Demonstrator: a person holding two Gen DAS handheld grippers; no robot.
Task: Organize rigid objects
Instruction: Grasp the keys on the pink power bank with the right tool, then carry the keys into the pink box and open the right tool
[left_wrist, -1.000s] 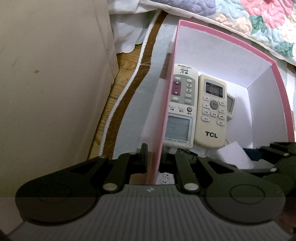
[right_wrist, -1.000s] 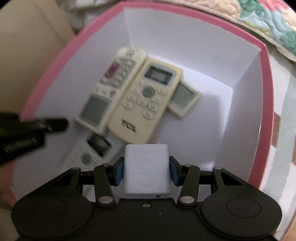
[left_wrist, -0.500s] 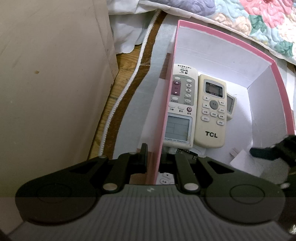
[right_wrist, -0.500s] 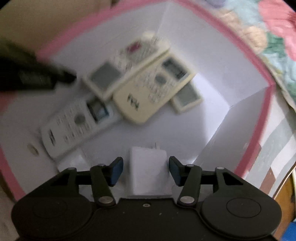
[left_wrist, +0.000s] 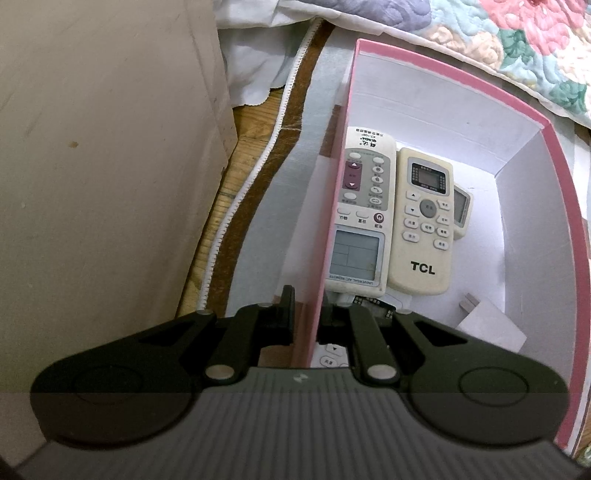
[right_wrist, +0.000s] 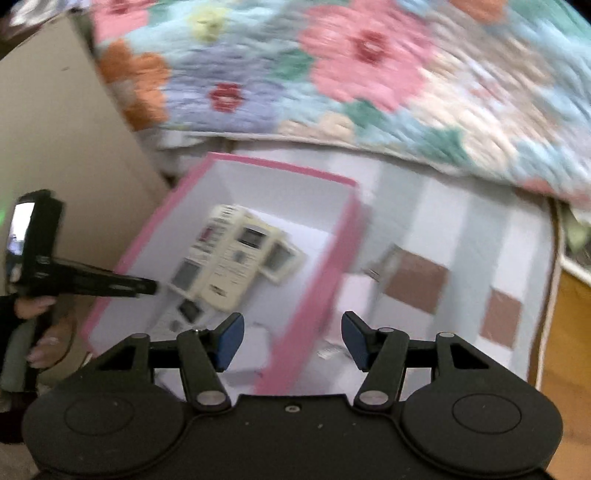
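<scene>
Since a second ago the right gripper (right_wrist: 291, 339) has let go of the white charger (left_wrist: 491, 325) and lifted away; its jaws are opening with nothing between them. That small white block with metal prongs lies on the floor of the pink box (left_wrist: 557, 177), near the cream TCL remote (left_wrist: 424, 221). Clamped nearly shut on the box's left wall is the left gripper (left_wrist: 306, 314). Only the right wrist view shows the floral quilt (right_wrist: 369, 74) widely and the person's hand (right_wrist: 40, 328).
</scene>
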